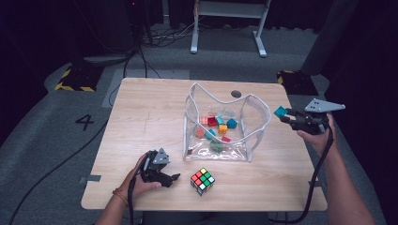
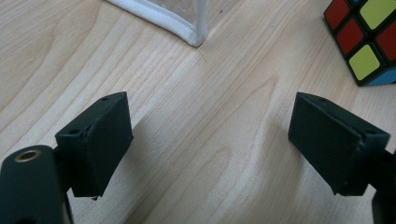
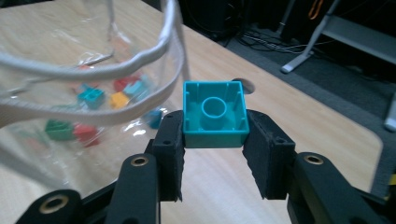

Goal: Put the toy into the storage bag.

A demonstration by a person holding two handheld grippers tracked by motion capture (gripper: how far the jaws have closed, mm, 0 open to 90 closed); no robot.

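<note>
1. Teal block (image 3: pixel 215 114): clamped between the right claw (image 3: pixel 214 154) jaws, held in the air beside the clear bag (image 1: pixel 256 123).
2. Left claw (image 2: pixel 210 140): jaws apart, empty, resting on the tabletop (image 1: pixel 141 117) near the puzzle cube (image 1: pixel 202 181).

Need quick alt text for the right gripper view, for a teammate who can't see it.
The right claw grips a teal building brick, hollow underside facing the camera, above the wooden table. To its left stands a clear plastic pouch with white trim, holding more coloured bricks.
</note>
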